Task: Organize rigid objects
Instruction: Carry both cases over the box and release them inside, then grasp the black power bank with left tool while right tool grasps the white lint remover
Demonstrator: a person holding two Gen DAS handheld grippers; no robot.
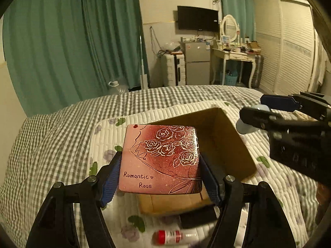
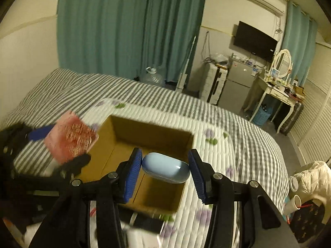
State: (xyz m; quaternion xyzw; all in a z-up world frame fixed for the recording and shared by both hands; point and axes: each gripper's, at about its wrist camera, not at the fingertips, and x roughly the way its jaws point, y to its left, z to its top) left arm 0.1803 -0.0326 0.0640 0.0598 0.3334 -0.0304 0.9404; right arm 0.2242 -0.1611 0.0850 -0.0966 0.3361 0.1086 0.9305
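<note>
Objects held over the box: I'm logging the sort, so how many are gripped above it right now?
2. The rose case sits clamped in the left gripper; the blue case sits clamped in the right gripper, both over the cardboard box.

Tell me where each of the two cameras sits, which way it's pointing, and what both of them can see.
Left wrist: sits on the left gripper, looking across the bed; its fingers clamp a pink rose case above the cardboard box; the right gripper shows at right.
Right wrist: sits on the right gripper, looking down into the cardboard box; its fingers hold a blue case; the left gripper shows at left.
Shared: box, both cases, bed, curtains, TV.
</note>
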